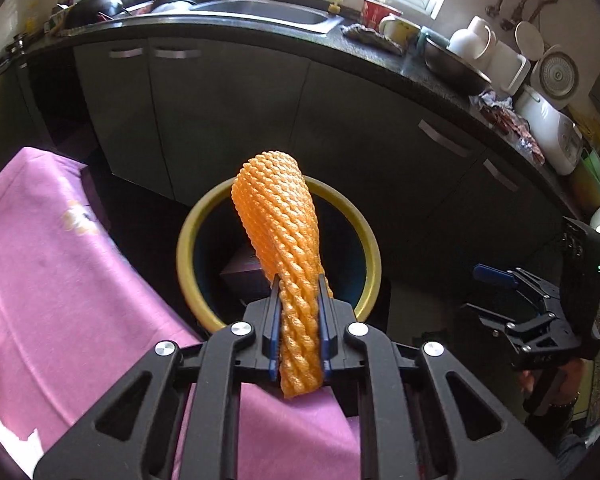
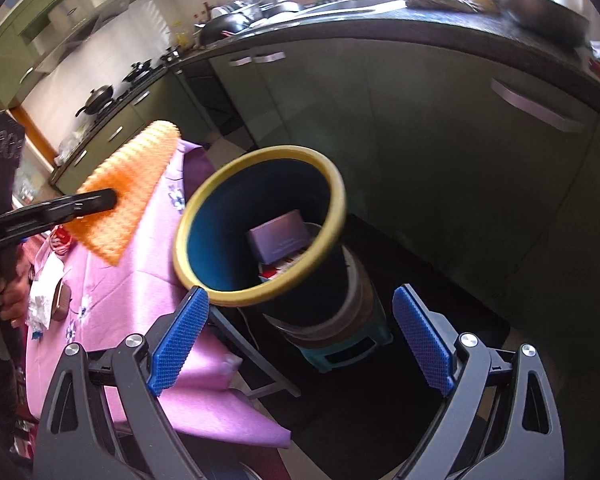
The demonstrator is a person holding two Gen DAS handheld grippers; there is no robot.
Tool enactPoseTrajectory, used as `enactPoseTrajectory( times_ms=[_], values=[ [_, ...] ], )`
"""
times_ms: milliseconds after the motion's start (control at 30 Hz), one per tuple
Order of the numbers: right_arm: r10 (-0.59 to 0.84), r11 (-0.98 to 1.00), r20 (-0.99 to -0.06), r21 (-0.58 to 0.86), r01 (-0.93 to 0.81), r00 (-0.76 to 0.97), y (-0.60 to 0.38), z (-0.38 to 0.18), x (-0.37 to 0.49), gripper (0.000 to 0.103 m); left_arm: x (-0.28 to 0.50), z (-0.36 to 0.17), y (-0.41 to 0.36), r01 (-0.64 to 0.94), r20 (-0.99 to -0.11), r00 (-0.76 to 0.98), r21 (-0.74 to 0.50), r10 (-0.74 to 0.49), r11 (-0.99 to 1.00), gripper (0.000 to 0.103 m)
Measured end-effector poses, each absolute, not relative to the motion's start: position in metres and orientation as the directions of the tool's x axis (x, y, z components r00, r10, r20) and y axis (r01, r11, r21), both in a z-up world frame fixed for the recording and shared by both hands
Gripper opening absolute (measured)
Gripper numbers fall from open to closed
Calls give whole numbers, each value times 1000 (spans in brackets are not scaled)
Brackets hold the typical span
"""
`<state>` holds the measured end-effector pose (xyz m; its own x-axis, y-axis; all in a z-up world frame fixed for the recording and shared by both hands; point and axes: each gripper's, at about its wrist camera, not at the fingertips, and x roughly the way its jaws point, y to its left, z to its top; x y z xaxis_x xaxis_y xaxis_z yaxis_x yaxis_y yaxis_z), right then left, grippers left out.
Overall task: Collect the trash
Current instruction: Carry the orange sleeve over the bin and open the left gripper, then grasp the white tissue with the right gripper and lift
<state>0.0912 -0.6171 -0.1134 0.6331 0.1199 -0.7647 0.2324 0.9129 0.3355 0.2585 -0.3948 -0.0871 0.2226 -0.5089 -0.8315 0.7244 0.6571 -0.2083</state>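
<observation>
My left gripper (image 1: 298,288) is shut on an orange foam net sleeve (image 1: 282,216), which sticks up in front of the yellow-rimmed trash bin (image 1: 188,248). In the right wrist view the same orange foam net sleeve (image 2: 128,192) hangs over the pink tablecloth (image 2: 148,280), left of the trash bin (image 2: 260,300), with the left gripper (image 2: 108,200) clamped on it. A purple box (image 2: 278,236) lies inside the bin. My right gripper (image 2: 300,336) stands open and holds nothing, just in front of the bin; the right gripper (image 1: 511,304) also shows at the right of the left wrist view.
The bin stands on a teal stool (image 2: 339,350) beside the table. A red can (image 2: 60,240), crumpled white paper (image 2: 40,304) and a small brown object (image 2: 62,300) lie on the cloth. Dark cabinets (image 1: 228,112) and a cluttered counter with a sink (image 1: 260,14) run behind.
</observation>
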Motion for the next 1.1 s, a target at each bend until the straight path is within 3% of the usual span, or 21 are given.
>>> enactPoseTrajectory(
  times_ms=[100, 167, 400, 667, 900, 1100],
  values=[
    [118, 898, -774, 350, 266, 622, -632, -125, 85, 92, 267, -111, -427, 727, -852, 217, -184, -476, 661, 34],
    [121, 890, -779, 360, 280, 615, -639, -132, 84, 92, 271, -118, -438, 723, -858, 236, -159, -456, 672, 57],
    [132, 887, -775, 371, 276, 617, -645, -137, 82, 92, 265, -86, -403, 691, -797, 309, -187, -519, 698, 67],
    [186, 917, -757, 362, 165, 626, -608, -122, 94, 92, 198, -14, -265, 626, -620, 503, -218, -601, 749, 88],
    [281, 951, -744, 301, -72, 606, -530, -94, 119, 92, 133, 24, -129, 442, -509, 737, -137, -446, 887, 94],
    [440, 890, -740, 285, -356, 508, -431, -81, 148, 92, 97, 27, -34, 252, -482, 826, -145, -291, 957, 96]
  ],
)
